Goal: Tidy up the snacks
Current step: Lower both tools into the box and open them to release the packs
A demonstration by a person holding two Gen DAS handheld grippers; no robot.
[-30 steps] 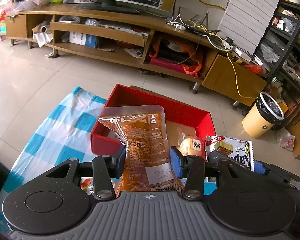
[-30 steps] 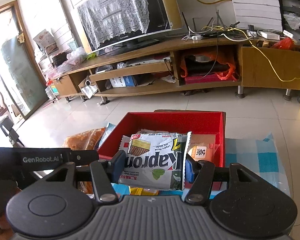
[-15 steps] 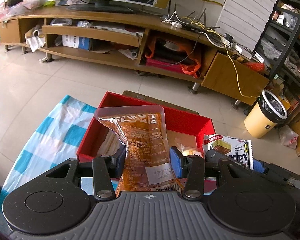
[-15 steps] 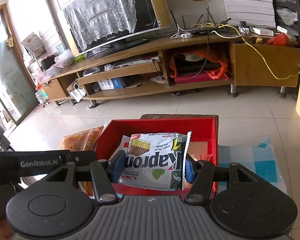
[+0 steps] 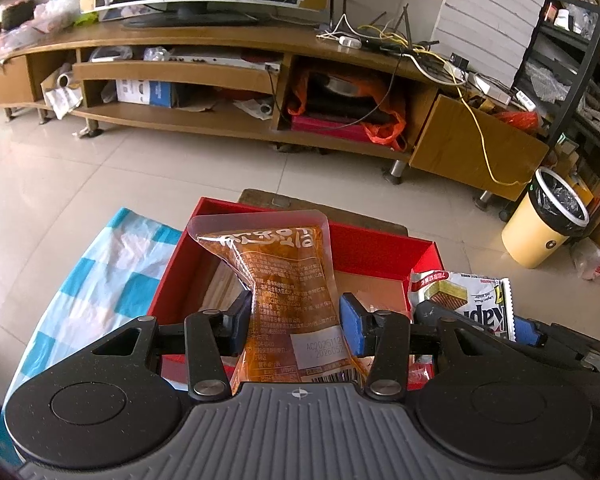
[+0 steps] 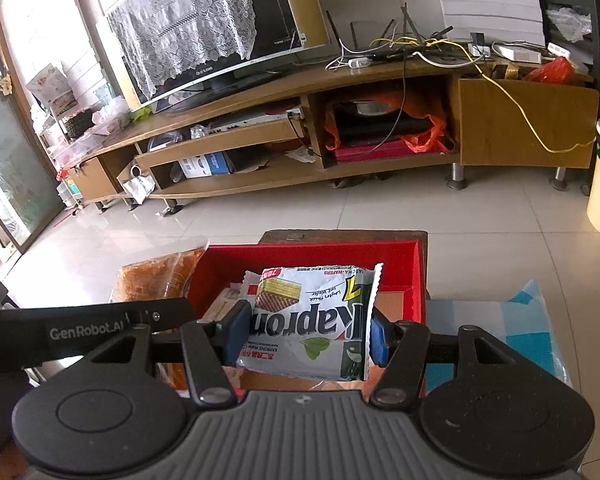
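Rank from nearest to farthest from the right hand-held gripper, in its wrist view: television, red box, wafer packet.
1. wafer packet: clamped in the right hand-held gripper.
2. red box: just below and ahead.
3. television: far back, upper left.

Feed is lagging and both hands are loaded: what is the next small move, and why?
Probably lower the left gripper and release inside. Its orange clear-topped snack pouch hangs over the open red cardboard box, whose floor looks bare there; the right gripper holds the white wafer packet alongside.
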